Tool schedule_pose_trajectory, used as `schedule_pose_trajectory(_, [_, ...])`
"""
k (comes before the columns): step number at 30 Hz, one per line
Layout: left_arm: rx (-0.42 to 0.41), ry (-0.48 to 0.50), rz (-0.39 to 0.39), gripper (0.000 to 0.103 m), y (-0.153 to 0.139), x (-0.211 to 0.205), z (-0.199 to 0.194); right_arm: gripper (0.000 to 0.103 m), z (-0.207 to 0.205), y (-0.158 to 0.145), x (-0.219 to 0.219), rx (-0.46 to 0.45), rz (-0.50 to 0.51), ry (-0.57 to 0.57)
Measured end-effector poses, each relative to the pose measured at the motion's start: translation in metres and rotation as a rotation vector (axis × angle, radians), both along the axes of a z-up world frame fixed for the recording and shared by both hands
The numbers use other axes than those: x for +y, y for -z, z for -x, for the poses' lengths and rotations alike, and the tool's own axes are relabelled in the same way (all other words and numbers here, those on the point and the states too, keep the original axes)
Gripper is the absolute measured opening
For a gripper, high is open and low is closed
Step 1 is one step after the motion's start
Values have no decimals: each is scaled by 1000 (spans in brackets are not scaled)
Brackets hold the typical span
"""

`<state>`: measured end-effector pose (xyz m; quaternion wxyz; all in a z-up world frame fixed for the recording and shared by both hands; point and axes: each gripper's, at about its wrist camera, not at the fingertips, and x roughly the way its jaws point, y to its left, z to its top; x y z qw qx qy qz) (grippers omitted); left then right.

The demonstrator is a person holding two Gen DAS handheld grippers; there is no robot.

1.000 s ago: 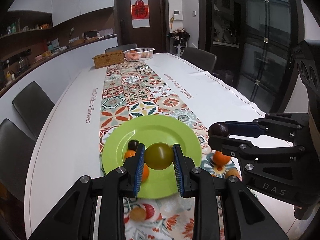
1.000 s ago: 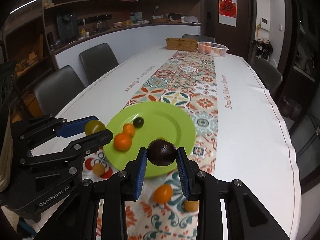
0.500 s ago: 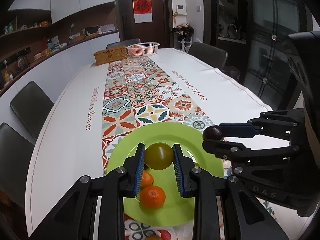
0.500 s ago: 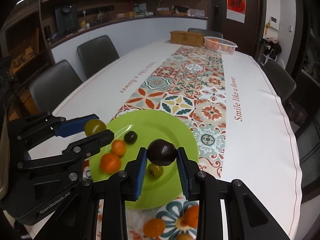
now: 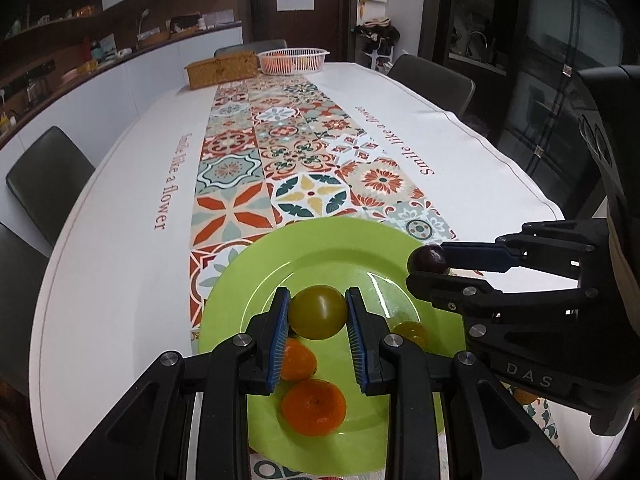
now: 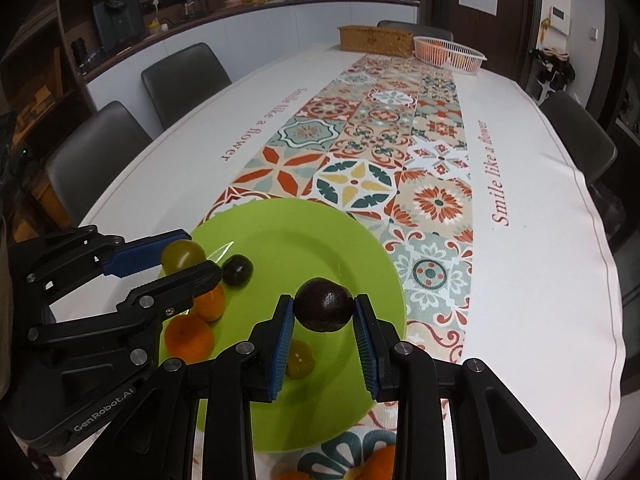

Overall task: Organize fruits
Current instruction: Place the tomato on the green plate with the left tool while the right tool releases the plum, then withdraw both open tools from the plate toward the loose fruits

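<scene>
Fruit in both grippers right now. We've got our left gripper (image 5: 318, 312) clamped on a yellow-green tomato (image 5: 318, 312), and our right gripper (image 6: 324, 310) clamped on a dark avocado (image 6: 324, 310), both held above the green plate (image 6: 320, 240) at the near end of the desk (image 6: 540, 240). On the plate we can see two oranges (image 5: 313, 407), a small dark fruit (image 6: 237, 271) and a small yellowish one (image 6: 299, 359). More orange fruit (image 6: 380, 464) sits on the patterned runner (image 6: 380, 140) just near of the plate. White basket (image 5: 293, 60) and woven box (image 5: 222, 69) at the far end.
</scene>
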<state>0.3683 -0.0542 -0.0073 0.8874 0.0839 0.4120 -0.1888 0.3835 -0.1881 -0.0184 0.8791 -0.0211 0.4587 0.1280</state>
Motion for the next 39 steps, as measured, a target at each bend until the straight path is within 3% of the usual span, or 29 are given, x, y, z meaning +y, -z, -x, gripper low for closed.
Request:
schedule_pose_trajectory(19, [19,-50,2,34,1,17,6,35,4,8,-3,17,-16,0])
schedule_pose_trajectory(28, [-52,-61,-20,35,-25,20,33,35,35,-18,2,-55,-10,-16])
schedule_pose_trajectory(31, [-80,-63,-25,37,-36,23,46,42,48,-28,3,-88,-6,-8])
schedule_pose_trajectory(39, [-115,-92,-20,46,-57,30,79,49,82,-51,4,-150,-13,10])
